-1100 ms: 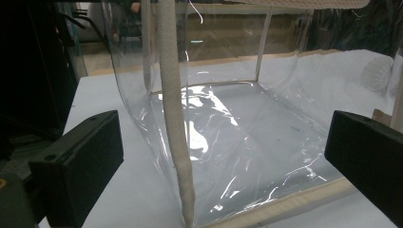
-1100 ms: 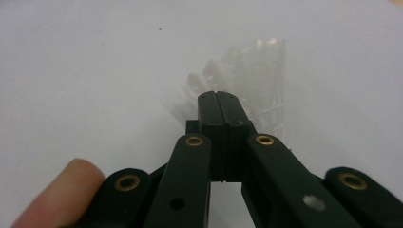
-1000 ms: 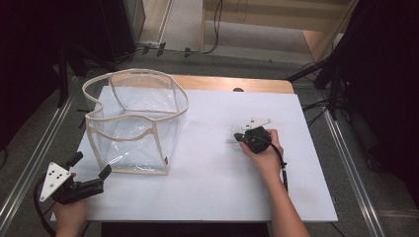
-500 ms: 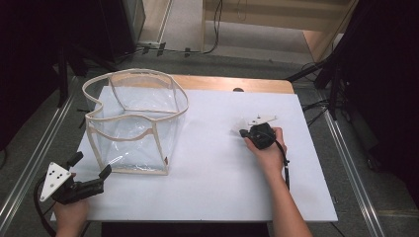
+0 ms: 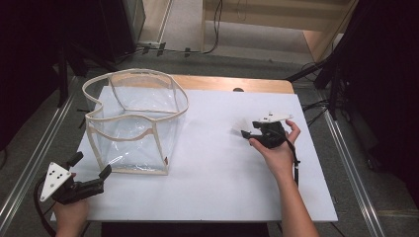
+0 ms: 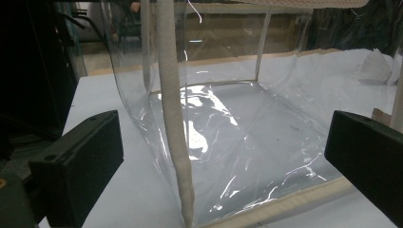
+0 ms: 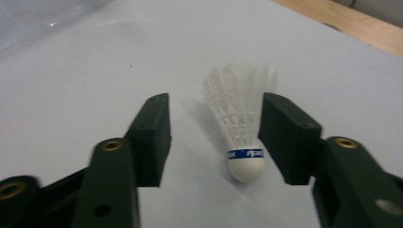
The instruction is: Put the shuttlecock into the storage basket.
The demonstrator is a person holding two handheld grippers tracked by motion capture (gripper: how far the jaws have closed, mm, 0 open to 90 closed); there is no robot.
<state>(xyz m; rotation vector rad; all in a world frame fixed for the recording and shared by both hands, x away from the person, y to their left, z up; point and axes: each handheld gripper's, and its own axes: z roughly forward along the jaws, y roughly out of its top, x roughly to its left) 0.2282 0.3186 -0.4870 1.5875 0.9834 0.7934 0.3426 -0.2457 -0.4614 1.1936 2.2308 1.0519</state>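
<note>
A white feather shuttlecock (image 5: 239,126) (image 7: 240,128) with a blue band lies on its side on the white table (image 5: 222,187), cork toward my right gripper. My right gripper (image 5: 247,134) (image 7: 215,102) is right of centre and its jaws have just been opening. The shuttlecock lies loose between them, close to the right-hand jaw, and is not pinched. A clear plastic bag (image 5: 133,123) (image 6: 237,118) with beige trim stands open at the left. My left gripper (image 5: 91,165) (image 6: 221,128) is open at the bag's near left corner, with its jaws on either side of a trimmed edge (image 6: 173,118) and apart from it.
A wooden strip (image 5: 232,83) runs along the table's far edge. Metal rails (image 5: 29,163) flank the table on the floor. Dark stands and cables (image 5: 326,84) crowd the far right. White tabletop stretches between the bag and the shuttlecock.
The right gripper's jaws went from shut to open, and the hand shifted slightly right and up. The shuttlecock now lies just ahead of it. The left gripper stayed put.
</note>
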